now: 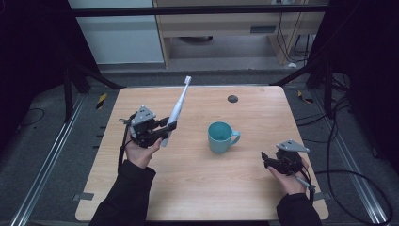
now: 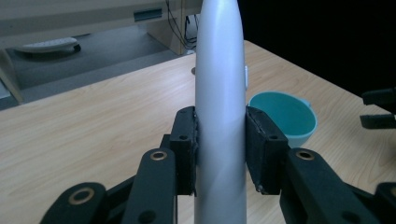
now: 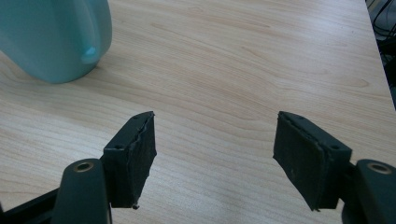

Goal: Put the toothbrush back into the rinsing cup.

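A white electric toothbrush (image 1: pixel 178 107) is held off the table, tilted with its head up and away, by my left gripper (image 1: pixel 168 128), which is shut on its handle. In the left gripper view the handle (image 2: pixel 220 116) rises between the two black pads. A teal mug (image 1: pixel 220 136) stands upright near the table's middle, handle to the right; it also appears as the teal mug (image 2: pixel 286 116) past the toothbrush and the teal mug (image 3: pixel 56 37) at top left. My right gripper (image 1: pixel 266 159) rests at the right, open, with nothing between its pads (image 3: pixel 133 154).
The wooden table (image 1: pixel 202 188) carries a small dark round disc (image 1: pixel 232 98) near its far edge. Cables and metal rails lie on the floor on both sides. A cabinet stands beyond the table.
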{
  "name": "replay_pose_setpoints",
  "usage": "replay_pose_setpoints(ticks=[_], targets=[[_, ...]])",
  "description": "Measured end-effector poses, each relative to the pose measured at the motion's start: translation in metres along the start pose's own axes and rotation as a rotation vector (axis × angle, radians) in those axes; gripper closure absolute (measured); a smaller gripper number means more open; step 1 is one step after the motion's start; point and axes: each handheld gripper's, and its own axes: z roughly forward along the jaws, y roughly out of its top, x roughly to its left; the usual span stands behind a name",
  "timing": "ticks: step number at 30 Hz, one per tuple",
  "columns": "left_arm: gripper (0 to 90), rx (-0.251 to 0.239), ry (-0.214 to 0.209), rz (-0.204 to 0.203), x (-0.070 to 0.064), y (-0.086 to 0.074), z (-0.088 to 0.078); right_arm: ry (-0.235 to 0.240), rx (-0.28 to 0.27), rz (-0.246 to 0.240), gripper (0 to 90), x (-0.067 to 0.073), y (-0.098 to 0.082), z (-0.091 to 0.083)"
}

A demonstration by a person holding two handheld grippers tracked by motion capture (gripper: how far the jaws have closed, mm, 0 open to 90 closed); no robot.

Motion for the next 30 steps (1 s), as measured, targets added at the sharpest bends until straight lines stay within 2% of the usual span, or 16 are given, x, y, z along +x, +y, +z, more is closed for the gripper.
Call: replay_pose_setpoints(ticks=[3, 4, 6, 13, 22, 30], targets=[[66.0, -0.013, 0.002, 0.016, -0.008, 0.010, 0.018, 0.000, 0.000, -0.004, 29.7, 0.003, 0.000, 0.001], [65.9, -0.013, 0.002, 0.016, -0.008, 0.010, 0.018, 0.000, 0.000, -0.004, 29.7, 0.003, 0.000, 0.001], [65.9, -0.025, -0.003, 0.014, -0.013, 0.016, 0.030, 0.001, 0.002, -0.010, 29.4, 0.002, 0.000, 0.001], [66.0, -0.060, -0.012, 0.020, -0.029, 0.026, 0.058, 0.002, -0.006, -0.004, 28.9, 0.002, 0.000, 0.002], [66.0, -0.075, -0.028, 0.010, -0.048, 0.023, 0.085, -0.005, -0.016, -0.009, 28.5, 0.001, 0.000, 0.002], [66.0, -0.092, -0.038, -0.005, -0.054, 0.019, 0.103, -0.006, -0.015, -0.010, 28.4, 0.001, 0.000, 0.002]])
